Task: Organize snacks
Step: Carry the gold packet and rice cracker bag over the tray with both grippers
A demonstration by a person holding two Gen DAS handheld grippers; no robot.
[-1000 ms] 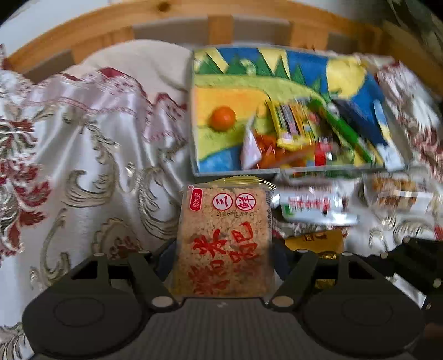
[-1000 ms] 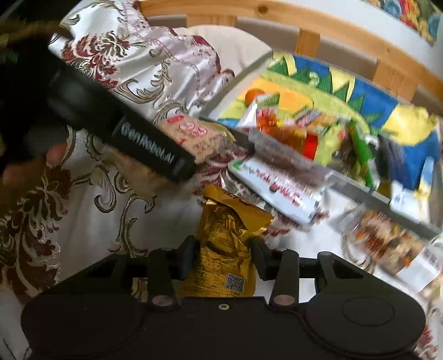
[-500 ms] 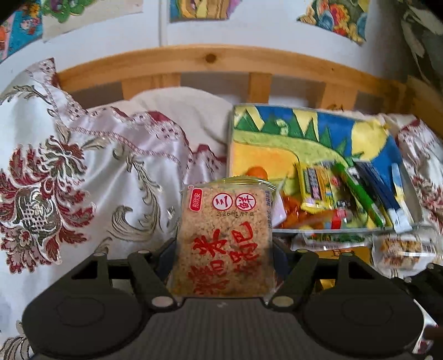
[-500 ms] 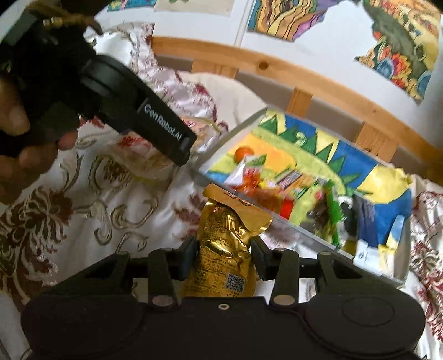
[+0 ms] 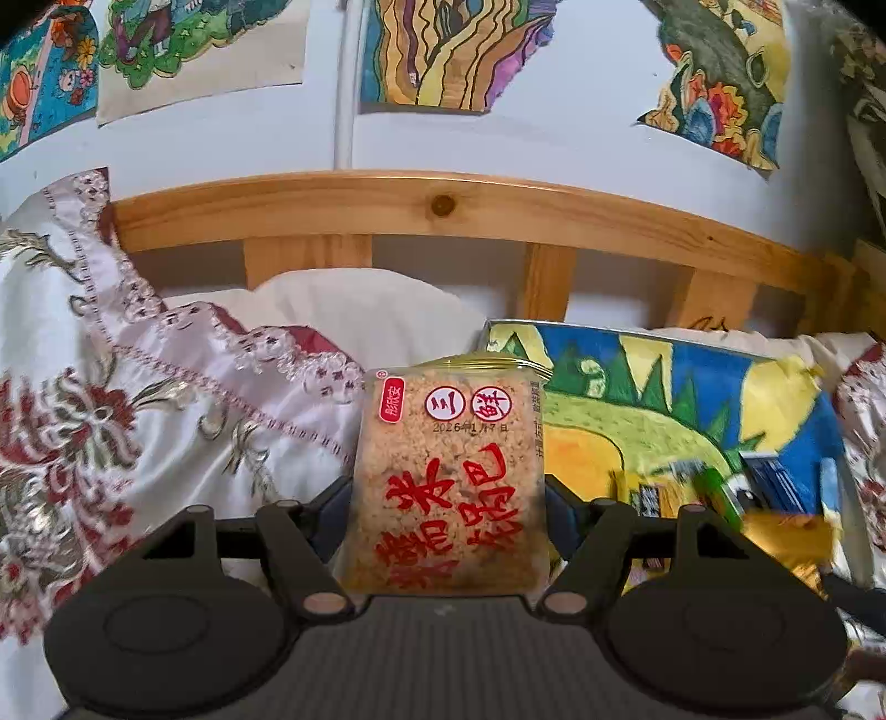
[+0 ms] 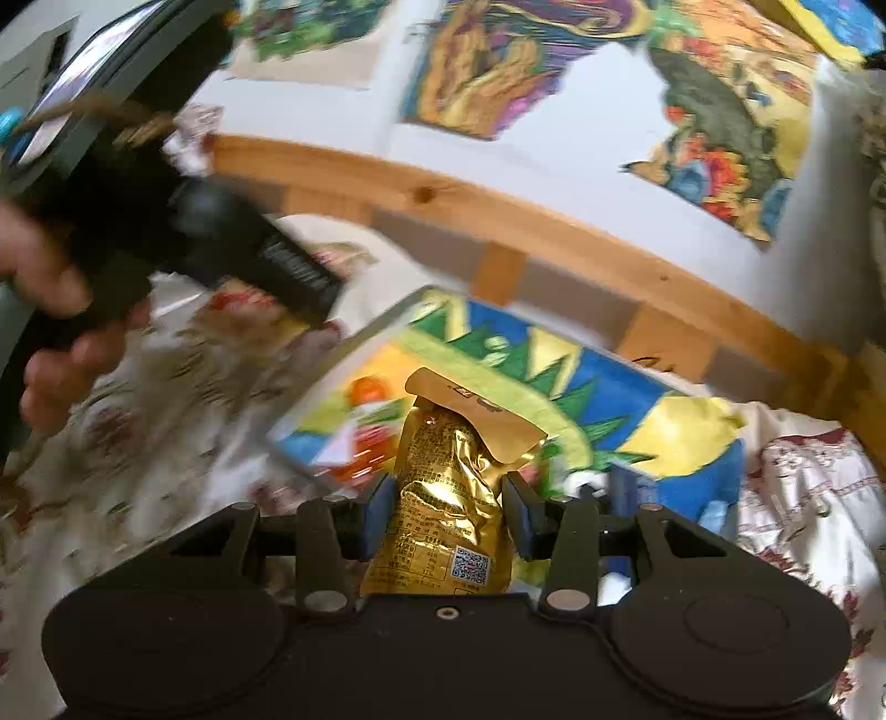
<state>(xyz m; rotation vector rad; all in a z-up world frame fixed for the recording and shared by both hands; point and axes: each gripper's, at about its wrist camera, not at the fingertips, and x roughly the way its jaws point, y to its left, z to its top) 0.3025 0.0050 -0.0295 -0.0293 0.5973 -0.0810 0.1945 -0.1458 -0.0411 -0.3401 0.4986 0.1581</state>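
Note:
My left gripper (image 5: 447,501) is shut on a clear packet of brown rice crisp with red characters (image 5: 449,482), held upright above the bed. My right gripper (image 6: 449,507) is shut on a crinkled gold foil snack pouch (image 6: 451,498). Beyond both lies a tray with a bright painted lining (image 5: 681,410) (image 6: 559,365), holding an orange (image 6: 368,387) and several snack packets (image 5: 714,487). In the right wrist view the left gripper's black body (image 6: 232,243) and the hand holding it (image 6: 61,332) are at upper left, blurred. The gold pouch shows blurred at the lower right of the left wrist view (image 5: 786,537).
A satin bedspread with red and gold flowers (image 5: 111,421) covers the bed on the left, with a white pillow (image 5: 354,310) behind. A wooden headboard rail (image 5: 443,205) runs across the back, and colourful drawings (image 5: 459,50) hang on the wall above.
Both grippers have lifted and tilted upward with their packets. The bed and loose snacks dropped low in view; the headboard and the wall drawings came into view. Neither grip changed.

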